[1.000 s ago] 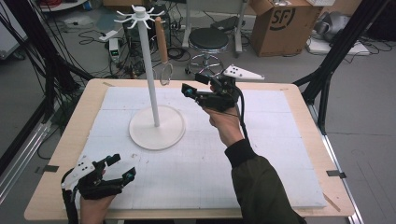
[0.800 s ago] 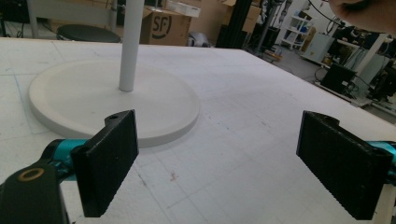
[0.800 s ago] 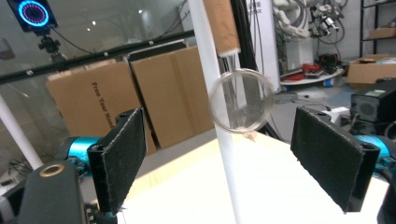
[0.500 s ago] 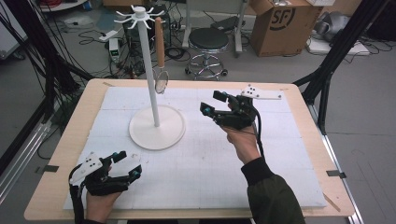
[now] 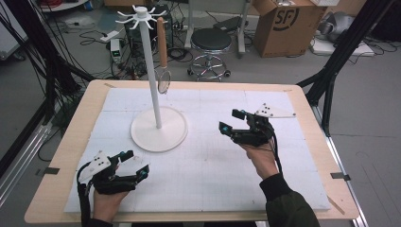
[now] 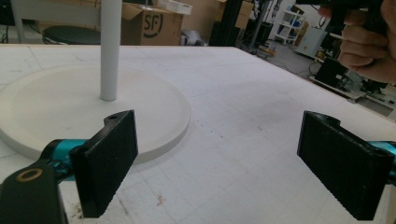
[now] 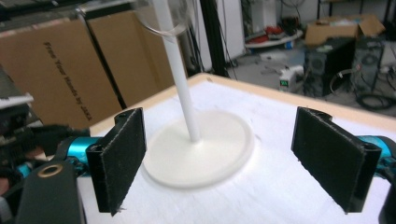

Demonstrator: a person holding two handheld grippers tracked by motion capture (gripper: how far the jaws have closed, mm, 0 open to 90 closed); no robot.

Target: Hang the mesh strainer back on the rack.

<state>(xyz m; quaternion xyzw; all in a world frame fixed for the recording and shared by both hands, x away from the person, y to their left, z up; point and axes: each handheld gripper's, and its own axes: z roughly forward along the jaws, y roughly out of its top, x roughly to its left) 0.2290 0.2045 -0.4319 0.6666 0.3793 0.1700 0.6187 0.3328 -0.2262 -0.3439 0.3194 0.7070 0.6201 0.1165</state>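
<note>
A white stand (image 5: 159, 130) with a round base and a thin pole rises at the middle left of the table. From its top hooks (image 5: 139, 13) hangs a utensil with a wooden handle (image 5: 162, 42) and a round see-through head (image 5: 164, 81). My right gripper (image 5: 228, 120) hovers open to the right of the base, well apart from it and pointing at it. My left gripper (image 5: 137, 164) rests open near the front left, just short of the base. The left gripper view has the base (image 6: 154, 107) and the pole (image 6: 110, 46) ahead. The right gripper view has the base (image 7: 210, 144) between open jaws.
A white mat (image 5: 213, 161) covers the wooden table (image 5: 66, 156). Behind the table stand a stool (image 5: 210, 42), a cardboard box (image 5: 283, 23) and cables on the floor. Black frame legs (image 5: 331, 71) flank the table's right side.
My right gripper has drawn back from the stand, to the right and toward the person. The utensil stays hanging on the stand. My left gripper has barely shifted.
</note>
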